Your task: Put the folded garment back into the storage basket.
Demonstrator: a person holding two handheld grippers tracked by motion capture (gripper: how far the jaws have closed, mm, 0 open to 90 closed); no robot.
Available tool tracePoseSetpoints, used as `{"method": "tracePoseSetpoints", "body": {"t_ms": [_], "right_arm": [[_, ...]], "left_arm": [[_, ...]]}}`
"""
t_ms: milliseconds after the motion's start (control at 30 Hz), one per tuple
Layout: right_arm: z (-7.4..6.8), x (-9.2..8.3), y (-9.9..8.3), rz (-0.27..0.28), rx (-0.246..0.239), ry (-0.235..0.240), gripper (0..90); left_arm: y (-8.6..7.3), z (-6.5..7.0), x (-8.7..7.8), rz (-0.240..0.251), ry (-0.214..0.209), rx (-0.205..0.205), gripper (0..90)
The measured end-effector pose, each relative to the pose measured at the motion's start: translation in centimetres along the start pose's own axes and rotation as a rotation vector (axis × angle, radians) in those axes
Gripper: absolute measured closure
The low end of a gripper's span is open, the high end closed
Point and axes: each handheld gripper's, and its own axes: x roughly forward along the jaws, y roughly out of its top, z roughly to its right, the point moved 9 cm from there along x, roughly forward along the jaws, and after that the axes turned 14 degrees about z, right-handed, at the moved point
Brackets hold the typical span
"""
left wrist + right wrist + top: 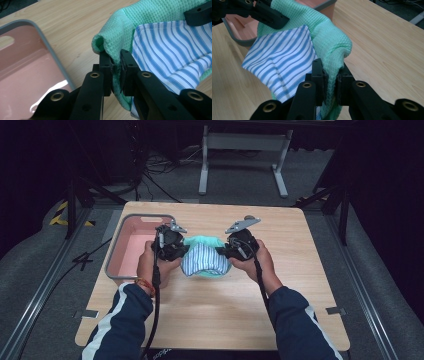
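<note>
Green cloth point(204, 242) (striped cloth point(202, 260) inside) pinched by both grippers.

My left tongs point(115, 72) pinch a fold of the green cloth point(120, 27), and the part between their jaws is hidden. The striped cloth point(170, 55) runs off the right edge there, and the pink tray point(53, 58) is cut by the left edge. From above, my hands and tongs point(172, 247) cover both ends of the cloths point(205, 260). My right tongs point(332, 80) hide the green cloth's lower edge.
</note>
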Motion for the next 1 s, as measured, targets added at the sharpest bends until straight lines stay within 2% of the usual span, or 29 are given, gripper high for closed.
{"method": "tracePoseSetpoints", "body": {"t_ms": [300, 333, 500, 533, 633, 667, 867, 1000], "right_arm": [[-2.3, 2.6, 2.2, 0.02, -0.007, 0.053, 80.0], [-2.3, 2.6, 2.2, 0.02, -0.007, 0.053, 80.0], [-4.2, 4.2, 4.1, 0.033, -0.019, 0.085, 80.0], [-4.5, 4.6, 4.3, 0.032, -0.022, 0.09, 80.0], [-5.4, 5.4, 5.0, 0.036, -0.02, 0.105, 80.0], [-5.4, 5.4, 5.0, 0.036, -0.02, 0.105, 80.0], [-7.5, 7.7, 5.9, 0.032, -0.024, 0.137, 79.9], [-8.4, 8.9, 6.3, 0.026, -0.029, 0.141, 79.9]], "left_arm": [[-0.5, -3.2, -3.0, -0.005, 0.071, -0.019, 81.8], [-0.5, -3.2, -3.0, -0.005, 0.071, -0.019, 81.8], [-0.8, -5.3, -4.7, -0.007, 0.118, -0.03, 81.9], [-0.8, -5.3, -4.7, -0.007, 0.118, -0.03, 81.9], [-1.4, -6.8, -5.9, -0.011, 0.14, -0.043, 81.9], [-1.4, -6.8, -5.9, -0.011, 0.14, -0.043, 81.8], [-2.4, -8.8, -7.3, -0.018, 0.173, -0.055, 81.9], [-3.2, -10.1, -8.1, -0.021, 0.193, -0.066, 81.9]]}}
